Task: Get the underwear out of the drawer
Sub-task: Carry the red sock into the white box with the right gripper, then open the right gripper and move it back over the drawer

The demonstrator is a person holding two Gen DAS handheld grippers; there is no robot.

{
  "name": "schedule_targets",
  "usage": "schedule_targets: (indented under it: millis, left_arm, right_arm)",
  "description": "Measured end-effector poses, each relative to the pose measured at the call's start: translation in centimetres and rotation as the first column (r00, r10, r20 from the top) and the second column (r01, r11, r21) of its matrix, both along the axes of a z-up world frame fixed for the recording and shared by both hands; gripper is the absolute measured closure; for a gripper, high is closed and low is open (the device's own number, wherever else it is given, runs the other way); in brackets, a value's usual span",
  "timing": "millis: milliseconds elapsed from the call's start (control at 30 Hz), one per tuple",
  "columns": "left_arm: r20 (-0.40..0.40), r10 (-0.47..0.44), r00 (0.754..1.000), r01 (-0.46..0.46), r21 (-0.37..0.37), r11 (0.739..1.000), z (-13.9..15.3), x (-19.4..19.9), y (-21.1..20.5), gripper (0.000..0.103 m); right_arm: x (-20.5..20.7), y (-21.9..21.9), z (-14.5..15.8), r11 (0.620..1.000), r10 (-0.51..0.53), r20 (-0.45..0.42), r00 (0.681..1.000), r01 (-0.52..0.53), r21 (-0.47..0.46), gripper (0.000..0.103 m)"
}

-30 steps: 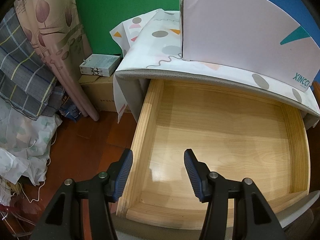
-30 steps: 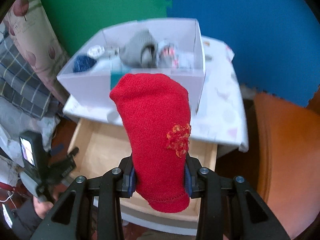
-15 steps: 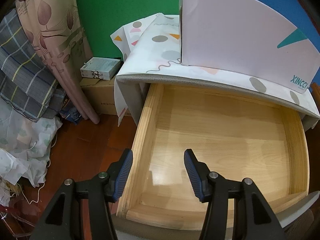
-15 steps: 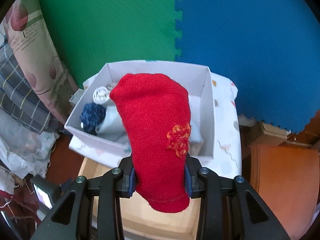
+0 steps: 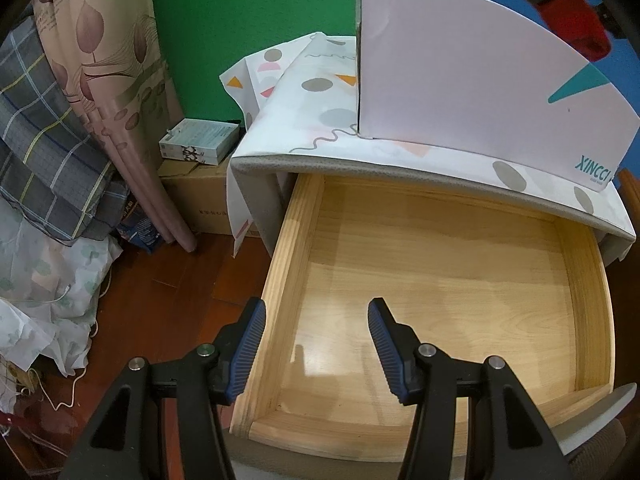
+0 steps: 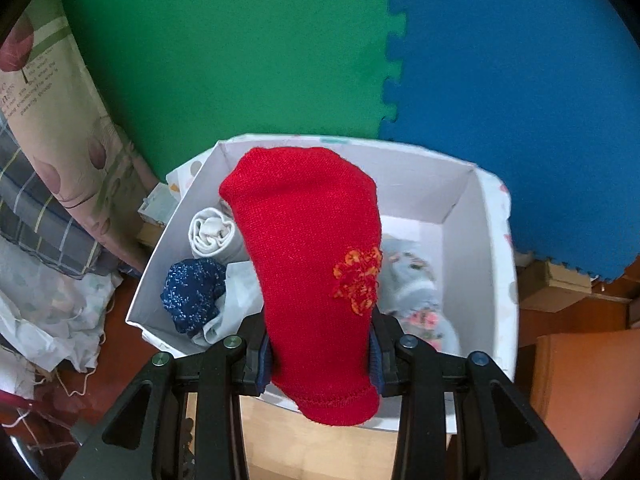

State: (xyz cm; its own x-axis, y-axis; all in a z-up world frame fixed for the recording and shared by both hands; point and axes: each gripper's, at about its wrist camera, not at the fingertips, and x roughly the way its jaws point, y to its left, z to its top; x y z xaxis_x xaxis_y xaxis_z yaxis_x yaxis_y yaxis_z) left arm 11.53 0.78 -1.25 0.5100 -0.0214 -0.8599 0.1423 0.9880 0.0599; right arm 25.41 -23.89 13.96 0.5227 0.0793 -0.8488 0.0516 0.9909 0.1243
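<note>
The red knitted garment [image 6: 316, 280], with an orange embroidered patch on its side, stands up between the jaws of the right gripper [image 6: 318, 354], which are clamped tight on its lower end. It hangs over the open white box [image 6: 460, 208] on the cloth-covered worktop [image 5: 320, 120]; the box holds a rolled white piece [image 6: 212, 232], a dark blue speckled one [image 6: 192, 288] and a pale floral one [image 6: 416, 284]. In the left wrist view the red piece shows only as a sliver at the top right corner.

Below, the wooden drawer [image 5: 288, 248] is pulled out and its visible floor holds nothing. The left gripper [image 5: 316, 344] hovers over the drawer's near left corner, jaws apart and gripping nothing.

Judged from this, the removal looks nearly done: 1 piece is out and in hand, and what remains is dropping it into the box, then probably closing the drawer.
</note>
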Motion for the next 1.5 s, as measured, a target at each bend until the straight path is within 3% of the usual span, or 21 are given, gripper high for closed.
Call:
schedule_targets:
  millis: [300, 733, 800, 933, 1100, 1267, 1333, 1500]
  left_arm:
    - [0.000, 0.006, 1.000, -0.006, -0.020, 1.000, 0.1, 0.0, 0.1, 0.048]
    - [0.010, -0.011, 1.000, 0.011, -0.017, 1.000, 0.3, -0.5, -1.0, 0.048]
    - [0.010, -0.011, 1.000, 0.011, -0.018, 1.000, 0.3, -0.5, -1.1, 0.048]
    - [0.008, -0.008, 1.000, 0.009, -0.020, 1.000, 0.4, -0.6, -1.2, 0.048]
    - [0.010, -0.009, 1.000, 0.009, -0.017, 1.000, 0.4, -0.5, -1.1, 0.048]
    - [0.017, -0.009, 1.000, 0.009, -0.010, 1.000, 0.4, -0.8, -1.1, 0.048]
    - [0.015, -0.013, 1.000, 0.013, -0.016, 1.000, 0.5, -0.8, -1.1, 0.048]
    - [0.017, -0.021, 1.000, 0.021, -0.023, 1.000, 0.8, -1.0, -1.0, 0.048]
  right_arm:
    - [2.6, 1.2, -4.8, 1.000, 0.006, -0.082, 0.997, -0.007, -0.020, 0.068]
    - [4.7, 2.5, -7.1, 0.989, -0.012, -0.101, 0.995, -0.003, -0.145, 0.063]
    - [4.7, 2.5, -7.0, 0.990, -0.012, -0.097, 0.995, -0.002, -0.140, 0.060]
    - [3.8, 2.7, -6.1, 0.993, 0.012, -0.070, 0.997, -0.021, -0.119, 0.043]
    - [2.6, 4.0, -3.8, 0.983, 0.057, -0.017, 0.998, -0.059, -0.175, 0.022]
    - [0.2, 4.3, -0.7, 0.985, 0.072, 0.052, 0.996, -0.063, -0.161, 0.021]
    - [-1.0, 4.1, 0.4, 0.988, 0.071, 0.080, 0.994, -0.060, -0.139, 0.010]
    - [-6.2, 2.4, 1.6, 0.996, 0.043, 0.154, 0.987, -0.030, -0.090, 0.007]
